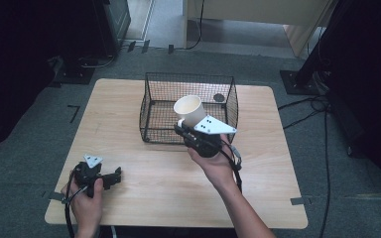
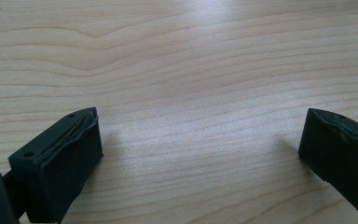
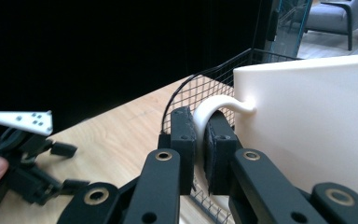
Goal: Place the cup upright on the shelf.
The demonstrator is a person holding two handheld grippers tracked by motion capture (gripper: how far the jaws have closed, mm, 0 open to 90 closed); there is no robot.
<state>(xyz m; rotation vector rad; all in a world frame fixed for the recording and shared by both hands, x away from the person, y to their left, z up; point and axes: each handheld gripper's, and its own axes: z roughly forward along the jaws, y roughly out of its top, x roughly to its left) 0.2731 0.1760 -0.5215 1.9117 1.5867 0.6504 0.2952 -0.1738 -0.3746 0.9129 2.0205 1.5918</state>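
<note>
Left claw [image 1: 110, 177] idle, jaws wide, low on the wooden tabletop [image 1: 144, 178]. Right claw [image 1: 182, 130] pinches the handle [image 3: 209, 109] of a white mug [image 1: 190, 110], carried tilted over the wire basket's [image 1: 151, 111] near rim. Pickup done; placing in the basket likely left. Grey carpet [image 1: 25, 163], dark curtains around.

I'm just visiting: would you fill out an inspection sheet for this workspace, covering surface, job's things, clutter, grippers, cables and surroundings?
Surface: light wooden table, bare grain.
Job's things: cream ceramic mug, tilted, held by its handle over the black wire-mesh basket.
Clutter: small dark round thing inside the basket.
Grippers: right gripper shut on the mug's handle; left gripper open, low over the table.
Cables: black cables on the floor, right.
Surroundings: grey carpet, black stand base.
</note>
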